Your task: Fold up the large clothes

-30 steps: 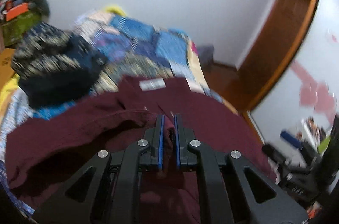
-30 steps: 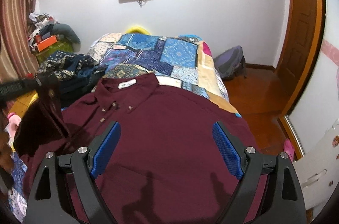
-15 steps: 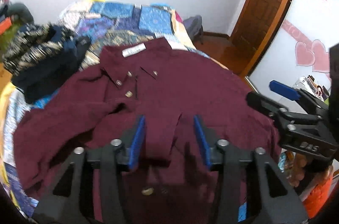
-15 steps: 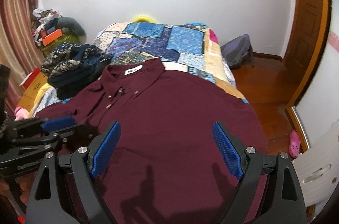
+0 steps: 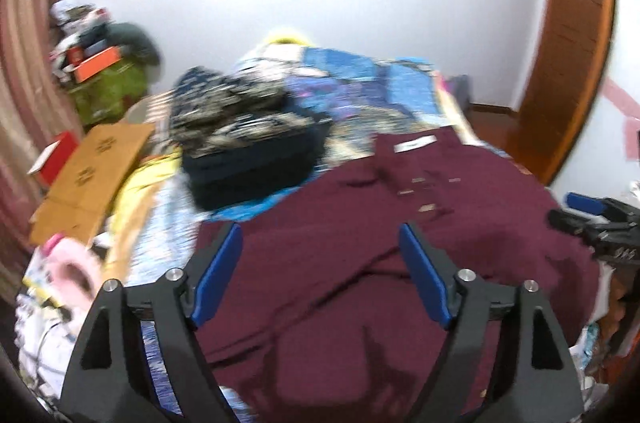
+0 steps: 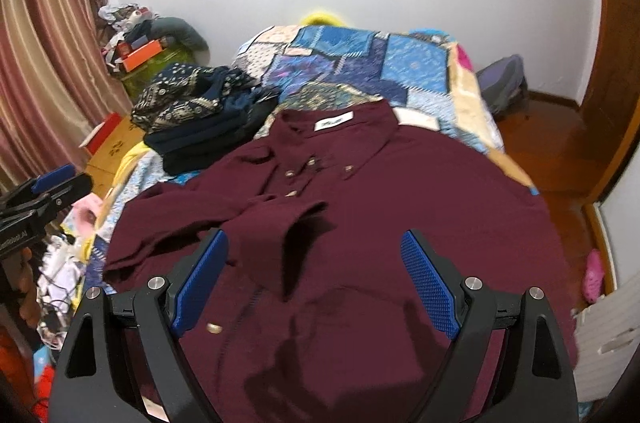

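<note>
A large maroon button-up shirt (image 6: 380, 207) lies spread on the bed with its collar and white label at the far end. One sleeve is folded across the front. My right gripper (image 6: 314, 269) hovers open above the shirt's lower part, nothing between its blue pads. My left gripper (image 5: 320, 263) hangs over the shirt (image 5: 400, 255) near its left edge; its jaws are opening and hold nothing. Each gripper shows at the edge of the other's view: the left gripper (image 6: 48, 189) and the right gripper (image 5: 592, 219).
A pile of dark patterned clothes (image 6: 200, 115) sits on the patchwork quilt (image 6: 360, 67) left of the collar. A cardboard box (image 5: 92, 179) and clutter stand left of the bed. Wooden floor and a door (image 6: 616, 83) lie to the right; a bag (image 6: 504, 83) rests by the wall.
My left gripper let go of the maroon cloth, opened wide and swung left toward the shirt's left edge. The sleeve now lies folded on the shirt. The right gripper stayed open and shifted slightly.
</note>
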`<state>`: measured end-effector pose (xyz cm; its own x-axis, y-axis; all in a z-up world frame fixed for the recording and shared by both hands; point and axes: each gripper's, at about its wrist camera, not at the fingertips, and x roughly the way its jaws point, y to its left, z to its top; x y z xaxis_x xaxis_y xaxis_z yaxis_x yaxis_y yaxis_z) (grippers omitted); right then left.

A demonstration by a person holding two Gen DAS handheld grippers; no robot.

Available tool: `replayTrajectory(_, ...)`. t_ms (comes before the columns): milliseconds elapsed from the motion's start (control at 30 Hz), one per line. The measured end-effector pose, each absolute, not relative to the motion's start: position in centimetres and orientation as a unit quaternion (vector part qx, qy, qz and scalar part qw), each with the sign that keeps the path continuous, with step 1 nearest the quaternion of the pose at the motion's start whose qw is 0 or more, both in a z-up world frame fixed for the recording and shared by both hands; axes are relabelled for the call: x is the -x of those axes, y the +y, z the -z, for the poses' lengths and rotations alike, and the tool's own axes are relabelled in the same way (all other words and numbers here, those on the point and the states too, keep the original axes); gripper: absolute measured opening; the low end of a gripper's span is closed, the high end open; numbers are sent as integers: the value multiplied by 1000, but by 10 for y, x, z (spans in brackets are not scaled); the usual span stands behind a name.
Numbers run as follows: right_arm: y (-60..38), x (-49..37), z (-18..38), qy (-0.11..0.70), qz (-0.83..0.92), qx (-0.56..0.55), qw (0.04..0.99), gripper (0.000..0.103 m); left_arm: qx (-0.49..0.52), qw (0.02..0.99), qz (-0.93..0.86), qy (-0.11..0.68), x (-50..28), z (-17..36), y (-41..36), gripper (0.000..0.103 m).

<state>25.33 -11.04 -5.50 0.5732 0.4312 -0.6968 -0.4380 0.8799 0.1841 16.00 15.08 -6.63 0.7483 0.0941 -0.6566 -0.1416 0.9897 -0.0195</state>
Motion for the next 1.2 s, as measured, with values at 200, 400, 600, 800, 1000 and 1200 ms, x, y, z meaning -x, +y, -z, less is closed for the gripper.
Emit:
replayTrajectory(200, -84, -268, 75, 433, -263, 0, 862, 86, 31, 906, -130, 401, -141, 110, 226, 81)
replayTrajectory(400, -67, -288, 102, 482, -264, 0, 835, 76, 60, 870, -137, 470, -132, 174, 264, 81)
replayTrajectory(600, -54, -311, 122, 525, -284, -19, 802, 39, 95, 845, -109, 515, -132, 227, 263, 81)
replayTrajectory(800, -50, -314, 109, 504, -295, 10, 812, 9, 85, 824, -125, 545, -141, 259, 259, 81)
replayTrajectory(1000, -55, -317, 62, 414, -275, 89, 863, 7, 123, 824, -150, 533, -151, 253, 270, 81)
replayTrajectory(1200, -84, -332, 16, 335, -240, 129, 902, 7, 120, 843, -133, 507, -165, 229, 249, 81)
